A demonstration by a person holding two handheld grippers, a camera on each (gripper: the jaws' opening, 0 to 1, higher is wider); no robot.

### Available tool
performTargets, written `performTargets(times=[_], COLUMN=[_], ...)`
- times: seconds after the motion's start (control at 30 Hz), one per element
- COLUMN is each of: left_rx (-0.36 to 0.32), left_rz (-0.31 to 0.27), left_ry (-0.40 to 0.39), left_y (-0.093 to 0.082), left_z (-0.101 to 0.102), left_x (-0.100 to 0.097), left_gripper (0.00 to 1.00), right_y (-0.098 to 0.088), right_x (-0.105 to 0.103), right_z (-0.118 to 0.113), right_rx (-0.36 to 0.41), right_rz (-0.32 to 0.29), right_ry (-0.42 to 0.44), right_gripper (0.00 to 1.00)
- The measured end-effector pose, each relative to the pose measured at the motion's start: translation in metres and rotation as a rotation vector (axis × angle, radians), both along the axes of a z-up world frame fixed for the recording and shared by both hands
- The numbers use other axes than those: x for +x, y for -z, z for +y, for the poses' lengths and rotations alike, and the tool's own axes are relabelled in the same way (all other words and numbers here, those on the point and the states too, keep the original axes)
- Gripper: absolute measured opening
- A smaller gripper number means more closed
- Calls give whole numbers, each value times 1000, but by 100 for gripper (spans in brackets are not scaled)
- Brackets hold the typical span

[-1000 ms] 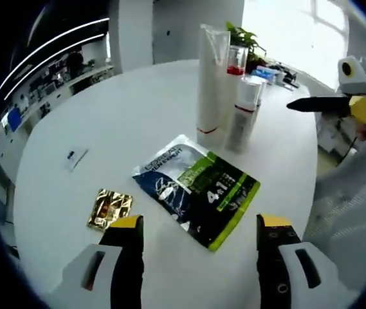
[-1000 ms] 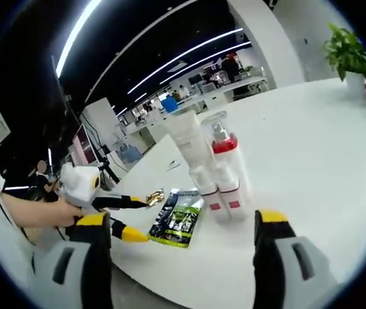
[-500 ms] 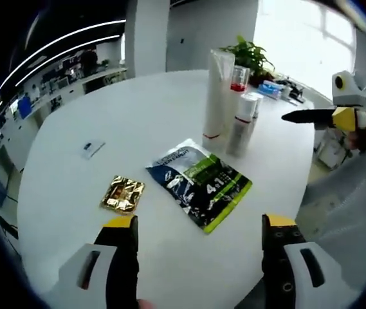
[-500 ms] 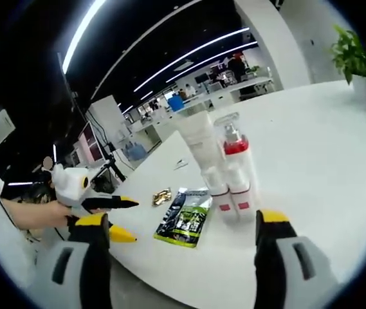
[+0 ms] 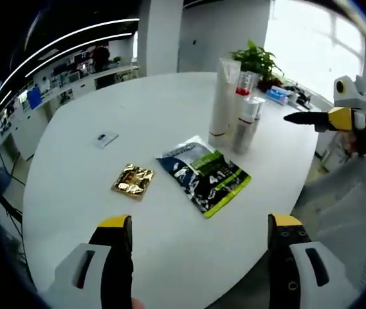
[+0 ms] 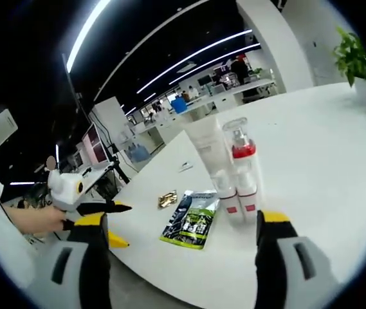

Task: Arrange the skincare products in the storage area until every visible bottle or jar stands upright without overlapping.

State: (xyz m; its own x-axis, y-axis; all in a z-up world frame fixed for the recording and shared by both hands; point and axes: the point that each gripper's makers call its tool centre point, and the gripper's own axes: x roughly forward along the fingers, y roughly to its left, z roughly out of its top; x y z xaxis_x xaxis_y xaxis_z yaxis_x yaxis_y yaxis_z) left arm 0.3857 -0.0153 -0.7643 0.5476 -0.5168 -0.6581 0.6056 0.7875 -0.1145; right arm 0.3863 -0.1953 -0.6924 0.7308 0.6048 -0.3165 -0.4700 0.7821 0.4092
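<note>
Both our grippers are off the table and holding nothing. The left gripper (image 5: 195, 225) has its jaws spread wide over the near table edge, and the right gripper (image 6: 179, 222) is spread wide too. In the left gripper view, the right gripper (image 5: 306, 118) comes in from the right with its tips close together, though from that side we cannot tell its gap.

To do this step well, we judge we should leave the standing cluster alone and approach the flat pieces slowly, from the side away from the bottles.

Counting outward from the left jaws:
- one gold foil sachet (image 5: 133, 180), lying flat just ahead;
- one green and dark sachet pack (image 5: 204, 174), flat, just beyond and right of it;
- one small card (image 5: 107, 138), further left;
- one white tube (image 5: 222, 103), one silver can (image 5: 247, 123) and one red-collared pump bottle (image 5: 242, 87), upright and close together;
- one potted plant (image 5: 258, 61), furthest.

The round table (image 5: 80, 212) carries them all.
</note>
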Motion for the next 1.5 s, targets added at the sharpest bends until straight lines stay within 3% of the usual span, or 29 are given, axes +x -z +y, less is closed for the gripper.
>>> performTargets(times=[0.53, 1.5], left_rx=[-25, 14], left_rz=[20, 23], left_ry=[-61, -44], left_y=[-4, -6], left_z=[15, 13], left_x=[-23, -26], left_gripper=[97, 97], right_y=[-5, 1], right_x=[-6, -7], right_z=[-3, -3], right_rx=[10, -16], right_rz=[-3, -13], right_ry=[21, 22], right_gripper=[96, 94])
